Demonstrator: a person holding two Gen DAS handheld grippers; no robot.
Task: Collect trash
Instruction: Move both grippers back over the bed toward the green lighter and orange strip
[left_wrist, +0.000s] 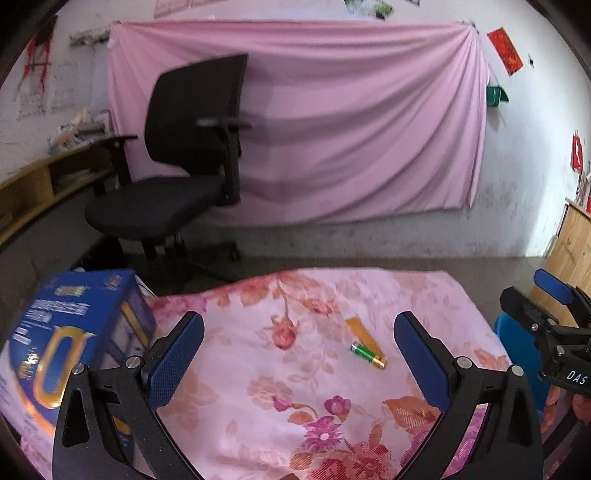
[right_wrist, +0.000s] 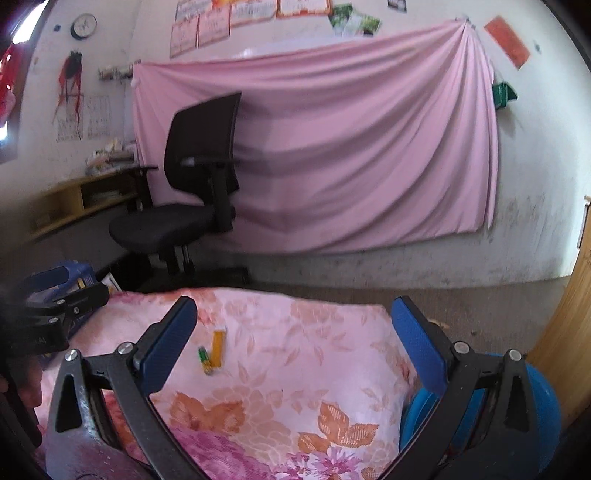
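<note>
A green and gold battery (left_wrist: 368, 355) lies on the pink floral cloth (left_wrist: 258, 387), touching a flat orange strip (left_wrist: 361, 332) just behind it. Both show in the right wrist view, battery (right_wrist: 205, 360) and strip (right_wrist: 217, 348). My left gripper (left_wrist: 299, 354) is open and empty, above the cloth, with the battery between its fingers and ahead. My right gripper (right_wrist: 293, 343) is open and empty, with the battery ahead near its left finger. The right gripper also shows at the right edge of the left wrist view (left_wrist: 554, 317).
A blue carton (left_wrist: 74, 347) stands on the cloth at the left. A blue round container (right_wrist: 532, 413) sits off the cloth's right edge. A black office chair (left_wrist: 177, 177) stands beyond the table before a pink wall drape (left_wrist: 332, 129). A wooden panel (right_wrist: 569, 332) is at the right.
</note>
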